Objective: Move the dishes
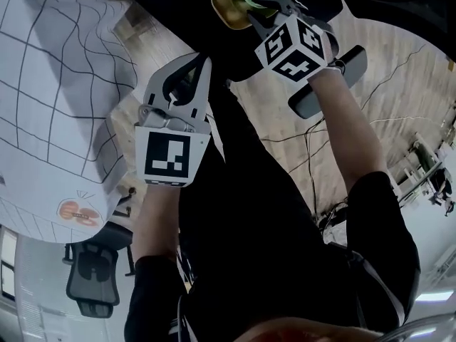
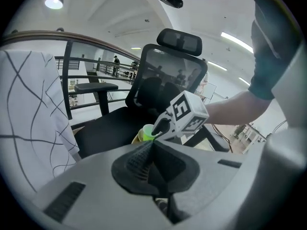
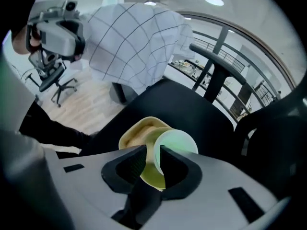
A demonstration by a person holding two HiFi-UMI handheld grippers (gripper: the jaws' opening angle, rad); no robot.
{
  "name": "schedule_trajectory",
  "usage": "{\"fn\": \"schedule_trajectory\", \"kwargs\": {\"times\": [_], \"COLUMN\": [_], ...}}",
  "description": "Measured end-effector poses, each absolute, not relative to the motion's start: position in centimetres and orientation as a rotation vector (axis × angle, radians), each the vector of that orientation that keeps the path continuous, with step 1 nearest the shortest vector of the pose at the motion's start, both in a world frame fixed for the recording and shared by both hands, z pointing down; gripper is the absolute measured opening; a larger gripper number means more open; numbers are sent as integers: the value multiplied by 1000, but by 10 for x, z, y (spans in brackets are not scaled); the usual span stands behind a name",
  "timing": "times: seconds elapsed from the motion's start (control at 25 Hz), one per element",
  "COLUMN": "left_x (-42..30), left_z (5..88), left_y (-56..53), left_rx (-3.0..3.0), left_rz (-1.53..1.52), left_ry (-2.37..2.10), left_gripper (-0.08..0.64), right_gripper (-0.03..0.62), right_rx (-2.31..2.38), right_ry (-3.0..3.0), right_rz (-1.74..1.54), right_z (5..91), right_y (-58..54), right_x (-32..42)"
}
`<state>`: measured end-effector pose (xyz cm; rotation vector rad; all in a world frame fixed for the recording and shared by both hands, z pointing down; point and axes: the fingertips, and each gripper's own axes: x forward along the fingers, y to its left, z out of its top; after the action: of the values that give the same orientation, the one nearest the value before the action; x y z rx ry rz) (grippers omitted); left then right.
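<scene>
My right tongs (image 3: 152,153) half-open astride wall of pale-green plastic cup (image 3: 178,143), 12 o'clock; likely light, slick, so pinch rim. Left tongs (image 2: 152,150) closed, empty.

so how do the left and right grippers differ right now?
Left gripper has its jaws together and empty. Right gripper has its jaws apart astride the green cup's wall. Right reaches over the yellow dish; left sits back from it. Both carry marker cubes.
</scene>
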<state>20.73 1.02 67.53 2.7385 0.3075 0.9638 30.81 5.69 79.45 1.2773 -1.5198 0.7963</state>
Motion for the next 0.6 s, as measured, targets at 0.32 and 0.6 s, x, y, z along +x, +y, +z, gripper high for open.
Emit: {"fn": "schedule_trajectory", "kwargs": {"times": [0.32, 0.6], "left_x": [185, 170], "left_z": [654, 604], "left_y": [25, 40], "left_rx": [2700, 2718], "left_rz": [1014, 1004], "left_ry": [316, 297], "left_gripper": [6, 6], "right_gripper": [37, 37], "right_rx": [1160, 1155], "right_ry": [-1435, -1465], "right_rz": [695, 609], "right_z": [802, 731], "right_y": [66, 70], "right_x": [317, 307]}}
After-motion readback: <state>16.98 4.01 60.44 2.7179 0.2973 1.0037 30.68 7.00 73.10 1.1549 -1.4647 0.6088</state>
